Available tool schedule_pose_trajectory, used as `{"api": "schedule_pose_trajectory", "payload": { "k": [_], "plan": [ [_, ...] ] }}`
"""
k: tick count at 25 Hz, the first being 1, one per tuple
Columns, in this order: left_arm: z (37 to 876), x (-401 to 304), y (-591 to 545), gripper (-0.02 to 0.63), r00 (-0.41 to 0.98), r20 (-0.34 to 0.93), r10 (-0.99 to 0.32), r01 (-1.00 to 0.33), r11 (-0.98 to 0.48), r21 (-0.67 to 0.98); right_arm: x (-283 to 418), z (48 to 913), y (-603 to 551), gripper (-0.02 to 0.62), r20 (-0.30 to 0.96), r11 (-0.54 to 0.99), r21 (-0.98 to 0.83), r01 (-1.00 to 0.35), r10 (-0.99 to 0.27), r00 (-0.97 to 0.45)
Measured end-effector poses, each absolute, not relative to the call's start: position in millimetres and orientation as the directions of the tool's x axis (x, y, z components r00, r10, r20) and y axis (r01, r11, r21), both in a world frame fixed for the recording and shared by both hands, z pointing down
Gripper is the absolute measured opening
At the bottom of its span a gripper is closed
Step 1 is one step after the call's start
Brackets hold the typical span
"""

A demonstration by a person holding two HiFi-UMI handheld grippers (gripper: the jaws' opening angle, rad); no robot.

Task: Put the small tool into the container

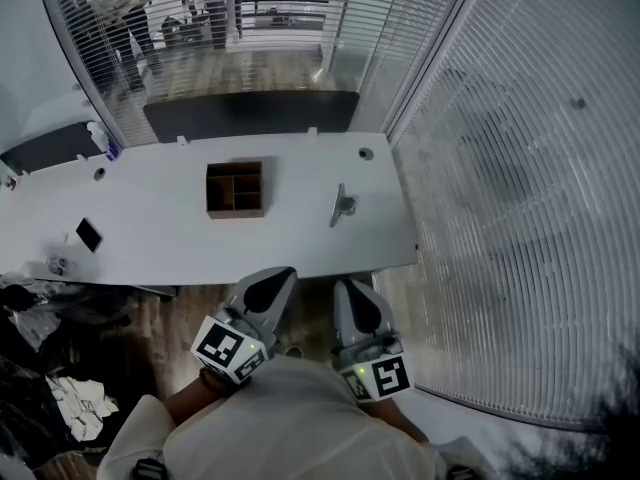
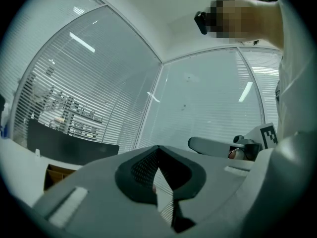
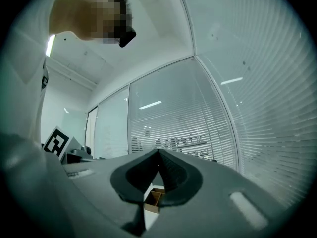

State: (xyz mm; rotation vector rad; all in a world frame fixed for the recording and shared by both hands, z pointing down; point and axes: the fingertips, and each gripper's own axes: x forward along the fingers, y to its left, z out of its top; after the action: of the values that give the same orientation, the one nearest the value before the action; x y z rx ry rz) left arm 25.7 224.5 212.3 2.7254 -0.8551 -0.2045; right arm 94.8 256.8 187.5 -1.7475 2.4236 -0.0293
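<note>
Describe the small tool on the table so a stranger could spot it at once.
Start at the long white table and find the brown divided box near its middle. To the box's right lies the small tool: slim, silvery and elongated, unlike the flat black phone far left.

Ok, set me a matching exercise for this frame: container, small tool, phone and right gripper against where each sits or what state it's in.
Things:
1. container
2. small tool
3. phone
4. right gripper

Places or states:
A. black, lying flat near the left end of the table
B. jaws shut on nothing, held short of the table's near edge
C. brown, divided into compartments, mid-table
D. silvery, on the table to the right of the container

Pairs: 1-C; 2-D; 3-A; 4-B
</note>
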Motion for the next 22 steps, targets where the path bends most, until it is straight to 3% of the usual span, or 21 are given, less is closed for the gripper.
{"api": "schedule_pose_trajectory", "payload": {
  "k": [22],
  "plan": [
    [212.5, -8.6, 65.4, 0.003, 0.816, -0.079, -0.573, -0.519, -0.786, 0.337, 59.2, 185.2, 96.1, 0.000, -0.075, 0.325, -0.082, -0.942, -0.945, -0.319]
  ]
}}
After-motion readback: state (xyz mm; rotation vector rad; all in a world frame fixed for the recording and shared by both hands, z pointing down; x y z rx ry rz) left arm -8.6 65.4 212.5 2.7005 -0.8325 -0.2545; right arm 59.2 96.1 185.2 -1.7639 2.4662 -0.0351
